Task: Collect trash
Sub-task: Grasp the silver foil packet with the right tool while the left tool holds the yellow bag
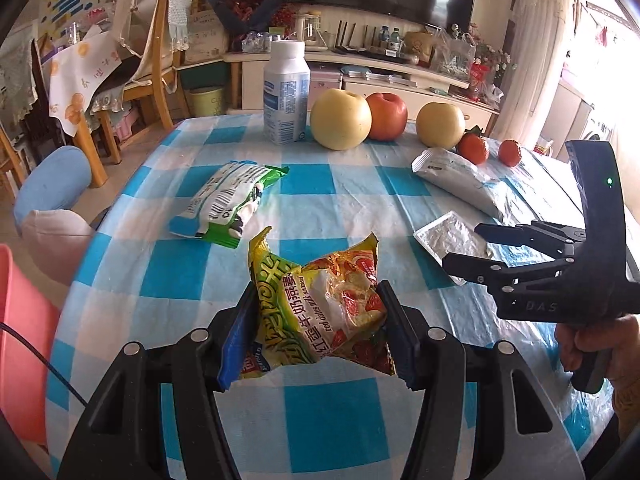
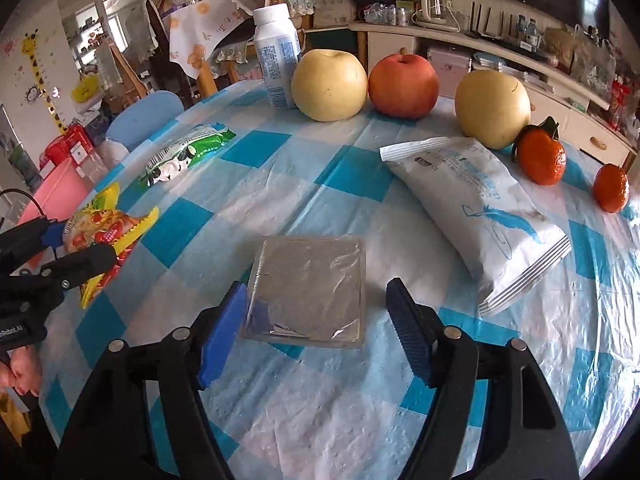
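Checked tablecloth (image 2: 320, 168): left hand-held gripper (image 1: 316, 320) clamps oatmeal wrapper (image 1: 320, 308); right hand-held gripper (image 2: 316, 320) released around foil packet (image 2: 308, 284).

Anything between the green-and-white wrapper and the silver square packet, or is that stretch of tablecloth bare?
Bare. In the right wrist view only checked tablecloth lies between the green-and-white wrapper and the silver square packet.
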Available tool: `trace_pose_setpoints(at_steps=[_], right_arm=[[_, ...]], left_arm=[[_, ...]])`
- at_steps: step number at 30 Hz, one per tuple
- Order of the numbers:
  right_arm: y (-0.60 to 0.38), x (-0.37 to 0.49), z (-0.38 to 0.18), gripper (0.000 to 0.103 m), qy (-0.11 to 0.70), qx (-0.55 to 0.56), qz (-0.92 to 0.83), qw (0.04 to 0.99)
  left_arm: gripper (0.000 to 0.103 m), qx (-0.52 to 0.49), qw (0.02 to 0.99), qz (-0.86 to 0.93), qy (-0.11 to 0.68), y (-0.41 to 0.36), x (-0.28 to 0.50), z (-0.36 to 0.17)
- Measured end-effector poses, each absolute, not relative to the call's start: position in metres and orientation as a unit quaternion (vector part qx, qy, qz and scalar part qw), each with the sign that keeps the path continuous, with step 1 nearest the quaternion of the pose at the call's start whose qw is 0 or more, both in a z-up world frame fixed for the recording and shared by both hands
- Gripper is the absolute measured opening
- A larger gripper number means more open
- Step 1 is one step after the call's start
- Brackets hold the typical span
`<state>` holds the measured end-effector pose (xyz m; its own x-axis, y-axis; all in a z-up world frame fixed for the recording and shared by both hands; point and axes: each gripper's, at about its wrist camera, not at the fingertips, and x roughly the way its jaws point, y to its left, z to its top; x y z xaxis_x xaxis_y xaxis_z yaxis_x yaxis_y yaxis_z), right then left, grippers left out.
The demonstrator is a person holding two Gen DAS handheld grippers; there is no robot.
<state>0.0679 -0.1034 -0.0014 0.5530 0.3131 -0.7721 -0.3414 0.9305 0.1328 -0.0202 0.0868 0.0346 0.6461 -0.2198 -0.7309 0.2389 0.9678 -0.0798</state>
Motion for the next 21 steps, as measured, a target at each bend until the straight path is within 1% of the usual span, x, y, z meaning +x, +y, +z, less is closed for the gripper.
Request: trace_pose_setpoints(at_steps=[4,6,9,13,16,18,21], right_arm=[[-0.098,0.066,-0.003,0.070,0.436,-0.026,0.161,0.885],[-0.093,0.065,-0.005,0.062,0.436,-0.055,0.143,0.887],[-0.090,0.063,-0.005,0.053,0.433,-0.063,0.146,0.887],[-0.089,0.064,-0.004,0.053,0.439,-0.057,0.140,0.886],[-0.086,0.062,-0.005,0.058,0.439,-0.057,0.140,0.885],[-0.084,0.062,-0.004,0.074,0.441,-0.053,0.137,0.885],[-0.082,0.063,0.000,0.083,0.429,-0.074,0.108,0.894]], left_arm=[[0.059,0.007,0.908,-0.124,0.401,0.095,-0.021,0.034],[0.059,0.003,0.907,-0.124,0.402,0.101,-0.020,0.034],[0.059,0.003,0.908,-0.121,0.401,0.104,-0.022,0.035],[0.059,-0.001,0.906,-0.121,0.405,0.111,-0.022,0.037],[0.059,-0.001,0.907,-0.117,0.404,0.115,-0.022,0.039],[0.059,-0.005,0.907,-0.116,0.406,0.118,-0.022,0.040],[0.059,-0.008,0.908,-0.118,0.402,0.120,-0.023,0.044]])
